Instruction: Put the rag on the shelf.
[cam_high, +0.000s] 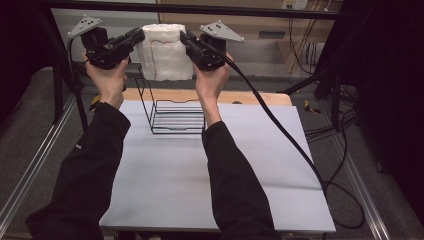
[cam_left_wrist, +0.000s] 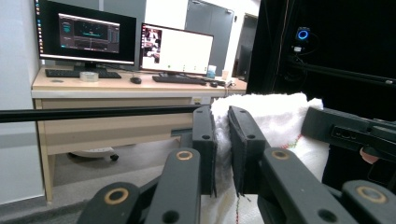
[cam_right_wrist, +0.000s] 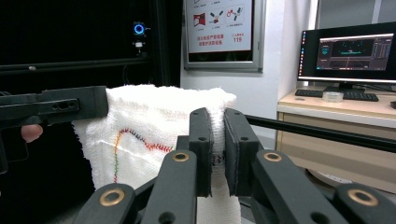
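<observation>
At the upper left of the high view, the left gripper (cam_high: 139, 36) is pinching one top corner of a folded white towel (cam_high: 165, 57), jaws clamped on the cloth. The towel is hanging at upper centre, above the black wire rack (cam_high: 175, 117). Right of it, the right gripper (cam_high: 184, 37) is clamping the other corner.

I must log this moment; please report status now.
Left gripper and right gripper shut on white towel, lifted above wire rack. Nothing in the way.
</observation>
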